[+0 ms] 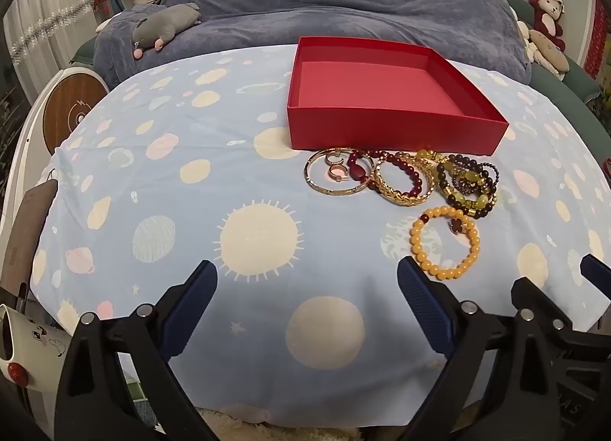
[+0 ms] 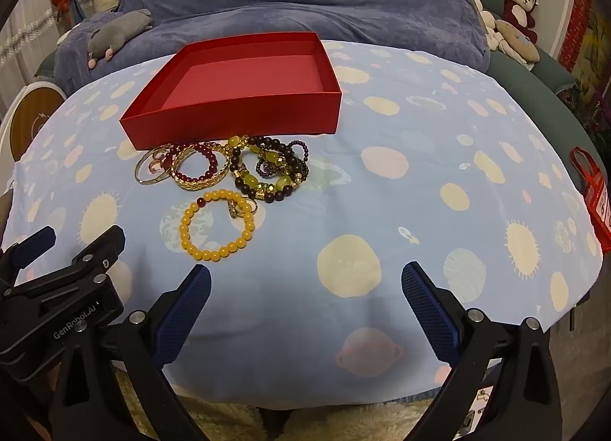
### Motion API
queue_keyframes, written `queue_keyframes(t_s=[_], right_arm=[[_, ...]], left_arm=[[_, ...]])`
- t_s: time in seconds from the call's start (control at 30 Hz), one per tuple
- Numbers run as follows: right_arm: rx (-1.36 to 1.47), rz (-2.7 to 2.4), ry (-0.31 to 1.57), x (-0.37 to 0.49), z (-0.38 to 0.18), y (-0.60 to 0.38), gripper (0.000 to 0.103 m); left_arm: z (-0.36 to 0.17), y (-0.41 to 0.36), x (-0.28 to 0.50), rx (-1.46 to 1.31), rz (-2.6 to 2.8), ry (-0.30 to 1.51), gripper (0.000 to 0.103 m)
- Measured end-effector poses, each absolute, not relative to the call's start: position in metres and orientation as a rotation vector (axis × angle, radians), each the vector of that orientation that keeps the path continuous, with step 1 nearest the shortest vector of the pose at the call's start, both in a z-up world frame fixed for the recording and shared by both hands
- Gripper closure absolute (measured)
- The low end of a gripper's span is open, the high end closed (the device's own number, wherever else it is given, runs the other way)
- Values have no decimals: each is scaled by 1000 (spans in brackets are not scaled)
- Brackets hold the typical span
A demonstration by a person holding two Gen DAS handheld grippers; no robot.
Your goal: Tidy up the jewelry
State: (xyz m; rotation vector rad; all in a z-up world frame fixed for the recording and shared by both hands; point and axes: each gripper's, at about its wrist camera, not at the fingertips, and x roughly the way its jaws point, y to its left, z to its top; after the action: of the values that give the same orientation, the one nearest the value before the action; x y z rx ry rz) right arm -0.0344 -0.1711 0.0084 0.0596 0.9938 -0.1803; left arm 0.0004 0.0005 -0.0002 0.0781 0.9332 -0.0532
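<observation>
We hold both tools above the near edge of the planet-print cloth, short of the red box. Our left gripper stands wide apart with nothing between its blue fingers, touching nothing. Our right gripper is equally wide and empty. The jewelry pile lies touching the box's near wall, and the yellow bead bracelet sits just nearer us than that pile.
</observation>
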Motion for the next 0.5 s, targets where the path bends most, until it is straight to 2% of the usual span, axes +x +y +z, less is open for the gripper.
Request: queue_keyframes(t_s=[0.5], right_arm=[[63, -178, 997, -32, 7, -170, 7]], left_arm=[[-3, 0, 4, 63, -44, 942, 12]])
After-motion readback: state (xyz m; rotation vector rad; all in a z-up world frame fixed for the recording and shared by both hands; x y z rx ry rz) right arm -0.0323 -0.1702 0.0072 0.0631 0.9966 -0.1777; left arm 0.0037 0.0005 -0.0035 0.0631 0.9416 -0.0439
